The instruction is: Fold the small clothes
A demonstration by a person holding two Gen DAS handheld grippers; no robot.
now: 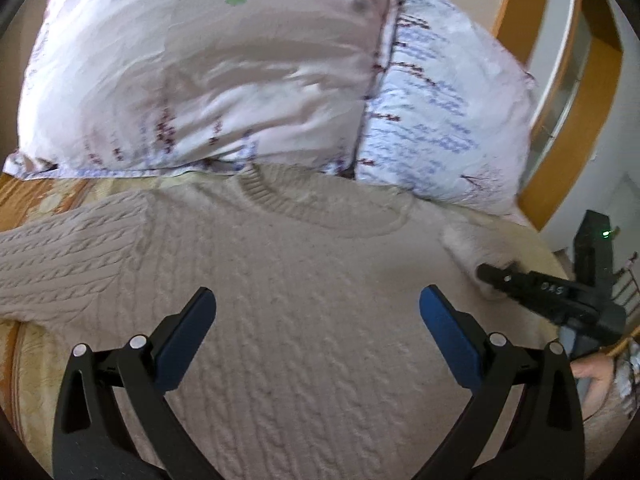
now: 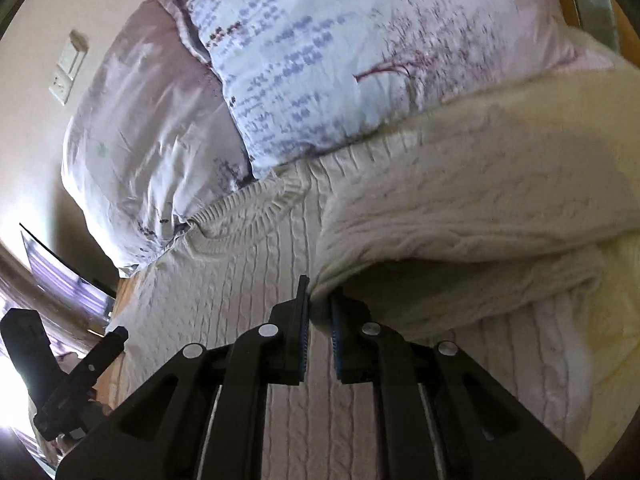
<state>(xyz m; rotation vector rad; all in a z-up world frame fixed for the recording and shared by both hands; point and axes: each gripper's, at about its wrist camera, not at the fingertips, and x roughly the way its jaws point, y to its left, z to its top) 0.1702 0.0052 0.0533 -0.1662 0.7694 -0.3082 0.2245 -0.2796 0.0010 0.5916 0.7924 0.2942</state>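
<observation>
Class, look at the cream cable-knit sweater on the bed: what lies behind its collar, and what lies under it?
Behind the sweater stand two floral pillows, touching its collar. Under it, an orange-patterned bedcover shows at the edges; the rest is covered.

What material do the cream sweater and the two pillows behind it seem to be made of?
The sweater looks like a thick knitted yarn, wool or acrylic, matte: cable ribs run down it and the collar is ribbed. The pink pillow looks like smooth, slightly shiny woven cloth, perhaps satin-finish cotton: it creases sharply and reflects light. The printed pillow looks similar but more matte.
</observation>
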